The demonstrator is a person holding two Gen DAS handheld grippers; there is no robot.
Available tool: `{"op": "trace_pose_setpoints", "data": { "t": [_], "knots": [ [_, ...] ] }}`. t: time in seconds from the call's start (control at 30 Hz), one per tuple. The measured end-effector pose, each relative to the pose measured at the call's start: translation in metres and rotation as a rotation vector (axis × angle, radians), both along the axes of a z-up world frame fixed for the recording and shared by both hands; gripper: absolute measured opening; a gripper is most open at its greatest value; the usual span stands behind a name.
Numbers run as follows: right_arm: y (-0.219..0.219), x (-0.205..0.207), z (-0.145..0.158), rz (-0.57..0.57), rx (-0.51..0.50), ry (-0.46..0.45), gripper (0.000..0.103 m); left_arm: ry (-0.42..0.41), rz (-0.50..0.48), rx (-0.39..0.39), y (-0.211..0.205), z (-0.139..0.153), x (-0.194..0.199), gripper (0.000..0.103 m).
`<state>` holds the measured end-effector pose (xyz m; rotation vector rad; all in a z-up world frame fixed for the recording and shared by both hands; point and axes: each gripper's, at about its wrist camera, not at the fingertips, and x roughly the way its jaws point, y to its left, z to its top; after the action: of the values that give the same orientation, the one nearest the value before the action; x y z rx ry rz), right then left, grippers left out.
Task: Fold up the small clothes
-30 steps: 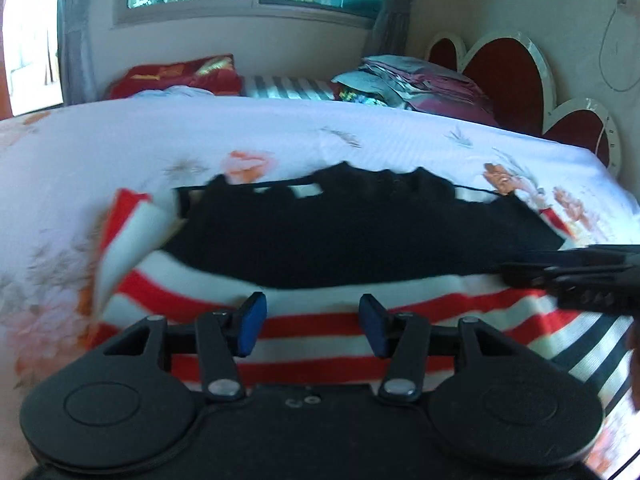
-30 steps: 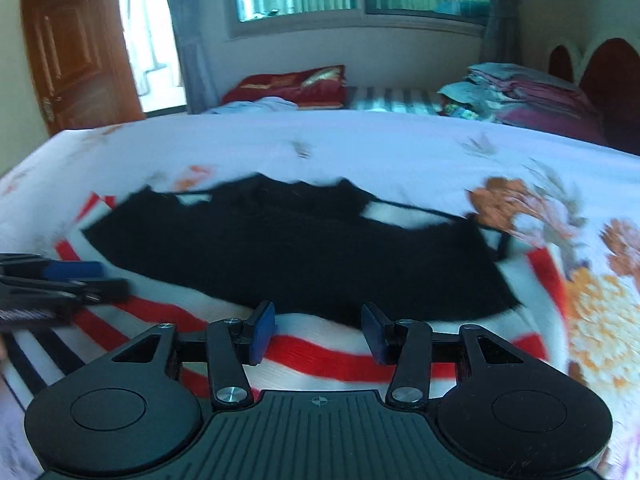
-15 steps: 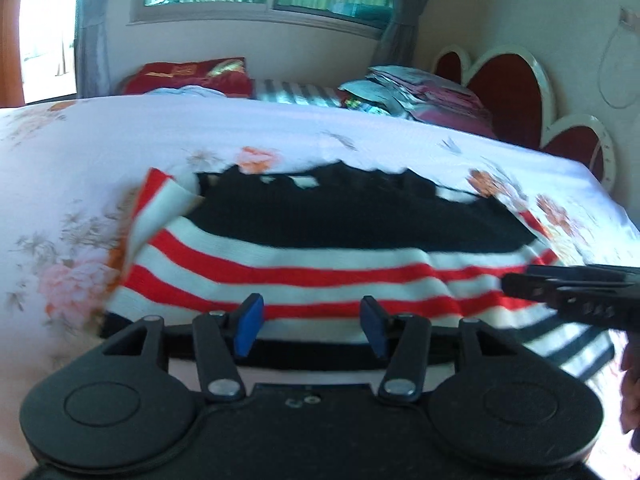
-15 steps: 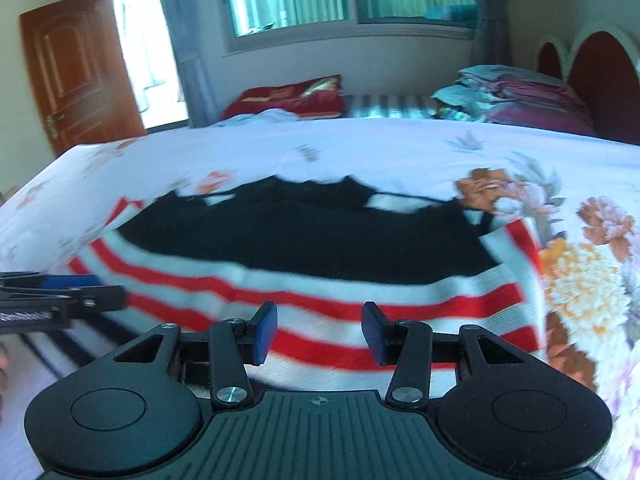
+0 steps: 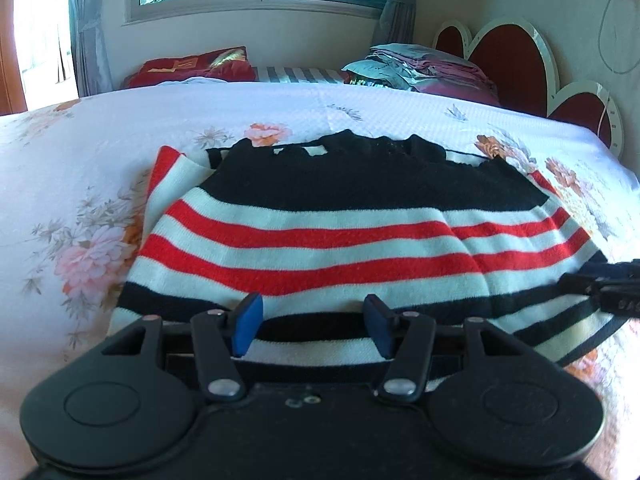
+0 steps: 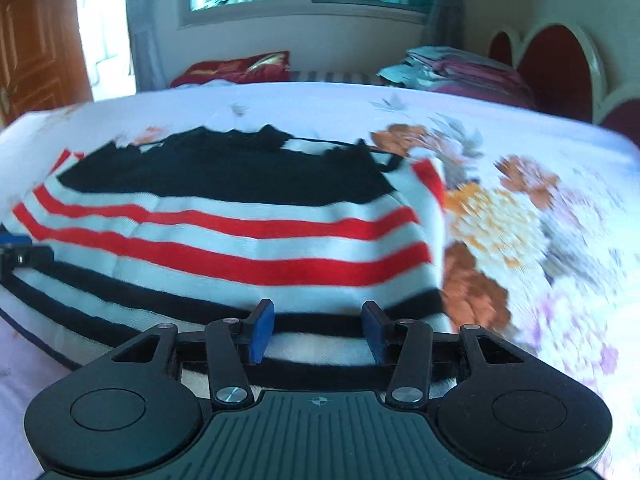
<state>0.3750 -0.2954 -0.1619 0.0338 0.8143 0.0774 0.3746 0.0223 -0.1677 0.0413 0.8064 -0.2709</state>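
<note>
A small knitted sweater [image 5: 320,236] with a black top part and red, white and black stripes lies flat on the floral bed sheet [image 5: 72,184]. It also shows in the right wrist view [image 6: 240,232]. My left gripper [image 5: 314,326] is open and empty over the sweater's near striped edge. My right gripper [image 6: 316,330] is open and empty over the same edge, further right. The right gripper's tip shows at the right edge of the left wrist view [image 5: 608,288]; the left gripper's tip shows at the left edge of the right wrist view [image 6: 20,252].
The bed's red and white headboard [image 5: 516,60] stands at the right. A pile of folded clothes [image 5: 420,66] and a red pillow [image 5: 192,66] lie at the far side under the window. A wooden door [image 6: 36,48] is at the left.
Both grippers have drawn back toward me, from over the red stripes to the sweater's near black-and-white edge. More of the sweater shows. Both stay open.
</note>
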Motion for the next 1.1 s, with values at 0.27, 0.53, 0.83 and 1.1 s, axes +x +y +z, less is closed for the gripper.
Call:
{"op": "trace_pose_setpoints", "data": {
  "t": [0.27,0.53,0.83,1.1],
  "knots": [
    [0.001,-0.016,-0.001,-0.041,-0.064,0.012,0.047,0.007,0.007,0.024,0.012,-0.001,-0.014,0.054],
    [0.015,-0.023,-0.009,-0.066,-0.11,0.03,0.047,0.04,0.03,0.008,0.019,-0.009,-0.014,0.054],
    [0.009,-0.015,-0.004,-0.041,-0.089,0.078,0.048,0.06,0.051,0.001,0.02,-0.004,-0.015,0.054],
    [0.015,-0.013,0.028,0.066,0.048,-0.052,0.048,-0.028,0.113,-0.01,0.008,0.022,-0.024,0.058]
  ]
}}
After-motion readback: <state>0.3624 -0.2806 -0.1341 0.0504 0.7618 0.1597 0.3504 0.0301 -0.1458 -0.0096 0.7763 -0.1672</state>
